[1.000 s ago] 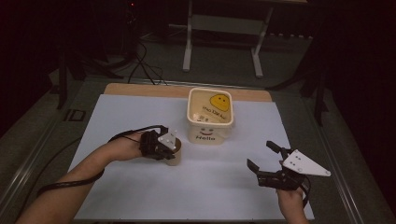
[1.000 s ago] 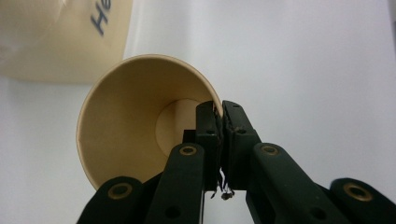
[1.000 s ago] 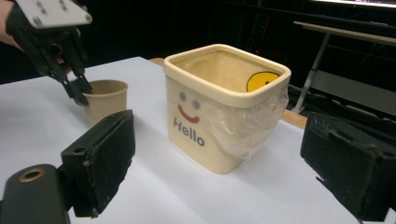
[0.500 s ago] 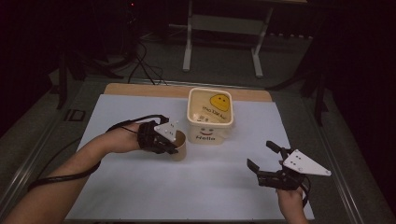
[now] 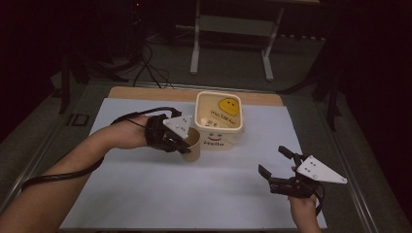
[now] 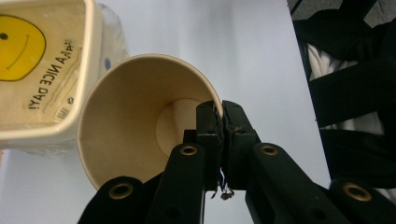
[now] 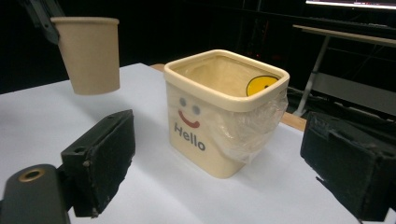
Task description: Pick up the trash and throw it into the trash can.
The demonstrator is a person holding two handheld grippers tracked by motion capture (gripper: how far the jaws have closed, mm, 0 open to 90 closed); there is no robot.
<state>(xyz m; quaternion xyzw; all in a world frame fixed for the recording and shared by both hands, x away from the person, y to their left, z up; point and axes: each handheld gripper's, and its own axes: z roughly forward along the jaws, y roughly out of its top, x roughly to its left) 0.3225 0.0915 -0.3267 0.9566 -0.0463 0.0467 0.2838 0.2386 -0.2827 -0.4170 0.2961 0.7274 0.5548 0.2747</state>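
Black, wide-parted jaws mark the right gripper [image 5: 277, 162], nearest to the camera in the high view, low at the right over the white sheet-covered table [image 5: 145, 194]. Nothing lies between its pads, and in the right gripper view the two black pads [image 7: 100, 154] stand far apart with bare white surface between them. A grey three-cornered plate sits on top of it, and the person's right hand [image 5: 303, 211] holds it from the bottom edge.

Farther in, at the left of the table's middle, the left gripper [image 5: 187, 145] is clamped on the rim of a tan paper cup [image 5: 193, 144]. In the left gripper view its black jaws meet tightly on the thin wall of the cup [image 6: 140, 135], one pad inside and one outside, with the cup's open mouth and pale round bottom in sight. The right gripper view shows the same cup [image 7: 88, 53] upright and clear of the table, hanging in the air with its shadow on the white surface below. The person's left hand [image 5: 128, 136] and forearm reach in from the lower left, a black cable trailing back along the arm.

Just beyond the cup, and close beside it, stands a cream square plastic bin [image 5: 219, 121] with a clear liner bag, a smiling face and the word "Hello" on its front, and a yellow smiley inside. Behind the table the floor is dark, with a grey metal stand [image 5: 231, 29] at the far side.
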